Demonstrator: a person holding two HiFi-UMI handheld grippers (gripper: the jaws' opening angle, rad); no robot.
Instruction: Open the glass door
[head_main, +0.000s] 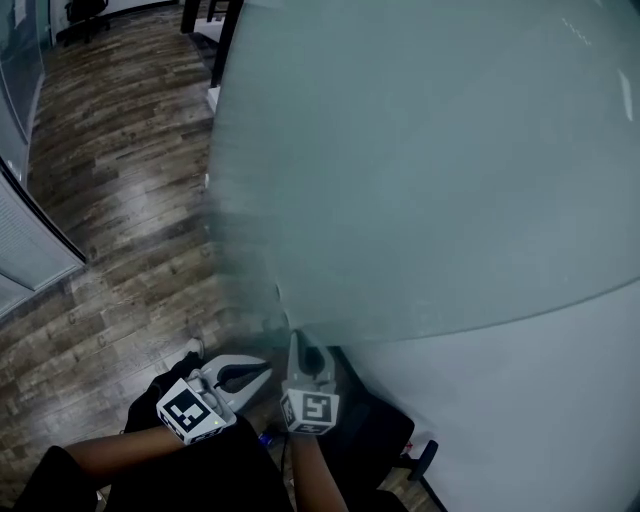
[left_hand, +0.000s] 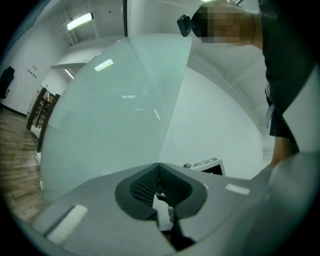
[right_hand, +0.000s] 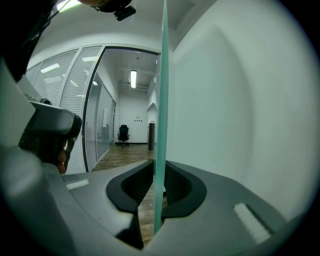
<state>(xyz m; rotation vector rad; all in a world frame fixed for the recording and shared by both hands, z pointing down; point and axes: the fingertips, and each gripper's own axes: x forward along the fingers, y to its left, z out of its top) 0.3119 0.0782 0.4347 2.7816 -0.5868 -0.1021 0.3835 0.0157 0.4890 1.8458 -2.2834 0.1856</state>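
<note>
The frosted glass door (head_main: 420, 170) fills your view, its free edge standing over the wood floor (head_main: 110, 200). Your right gripper (head_main: 300, 345) clamps that edge low down, a pad on either face. Just beside it, your left gripper (head_main: 258, 374) is clenched, holding nothing.

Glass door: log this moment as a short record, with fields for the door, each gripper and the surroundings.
door: glass door, its thin edge turned toward the person
right gripper: right gripper closed on the door's edge, with the pane between its jaws
left gripper: left gripper shut with nothing between its jaws, held next to the right one
surroundings: wood floor; white wall; office chair far down the corridor
</note>
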